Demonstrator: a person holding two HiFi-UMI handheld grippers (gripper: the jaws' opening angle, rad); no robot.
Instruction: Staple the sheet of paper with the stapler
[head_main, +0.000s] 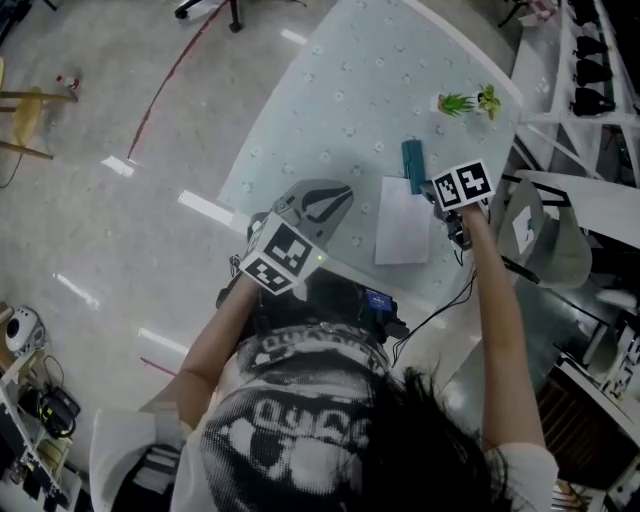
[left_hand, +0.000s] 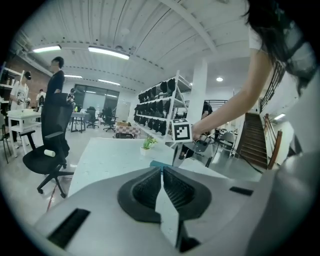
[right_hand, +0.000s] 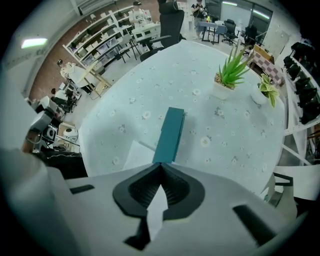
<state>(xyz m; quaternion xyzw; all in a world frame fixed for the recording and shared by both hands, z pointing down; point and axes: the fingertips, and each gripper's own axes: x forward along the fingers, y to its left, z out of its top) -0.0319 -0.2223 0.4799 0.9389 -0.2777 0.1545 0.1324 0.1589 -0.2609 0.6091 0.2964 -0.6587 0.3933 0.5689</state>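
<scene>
A teal stapler (head_main: 412, 165) lies on the light patterned table (head_main: 340, 90), its near end over the top edge of a white sheet of paper (head_main: 402, 225). My right gripper (head_main: 450, 205) points steeply down at the sheet's right edge, its jaws hidden under its marker cube. In the right gripper view the right gripper (right_hand: 161, 166) is shut with nothing seen between the pads, the stapler (right_hand: 169, 134) lying just beyond the tips and the sheet (right_hand: 136, 155) to their left. My left gripper (head_main: 342, 195) hovers left of the sheet. Seen in its own view, the left gripper (left_hand: 161, 170) is shut and holds nothing.
Two small potted plants (head_main: 468, 102) stand at the table's far right corner. A grey chair (head_main: 545, 235) sits off the table's right edge. In the left gripper view a black office chair (left_hand: 50, 145) stands beyond the table, with people and shelving (left_hand: 160, 107) farther back.
</scene>
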